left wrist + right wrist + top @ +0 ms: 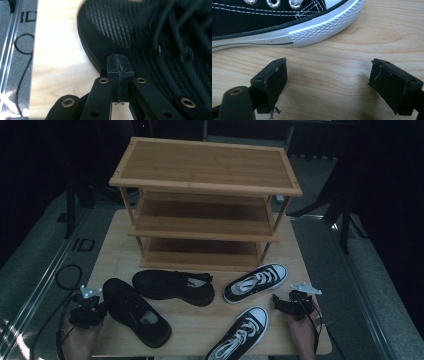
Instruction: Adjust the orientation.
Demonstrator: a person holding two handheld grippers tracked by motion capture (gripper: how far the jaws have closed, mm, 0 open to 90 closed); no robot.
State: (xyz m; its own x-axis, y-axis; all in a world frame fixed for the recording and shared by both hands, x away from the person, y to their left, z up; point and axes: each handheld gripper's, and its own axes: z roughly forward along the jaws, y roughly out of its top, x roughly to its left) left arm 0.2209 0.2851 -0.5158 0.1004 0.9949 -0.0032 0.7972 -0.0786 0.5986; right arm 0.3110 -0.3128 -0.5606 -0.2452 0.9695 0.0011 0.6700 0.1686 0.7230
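Left claw [95,312] pressed together, empty, nosing the near black shoe [136,311] on the surface [120,232], right claw [286,304] spread wide beside the front sneaker [240,334], probably both poised to load the rack [205,202] behind.

Pale, smooth wood table [342,50] with visible grain. Black canvas sneaker [262,17] with white stitching, metal eyelets and a ribbed white rubber toe. Matt black mesh shoe [150,45]. Matt black plastic left tool [119,65]. Slatted bamboo-like shoe rack [205,165].
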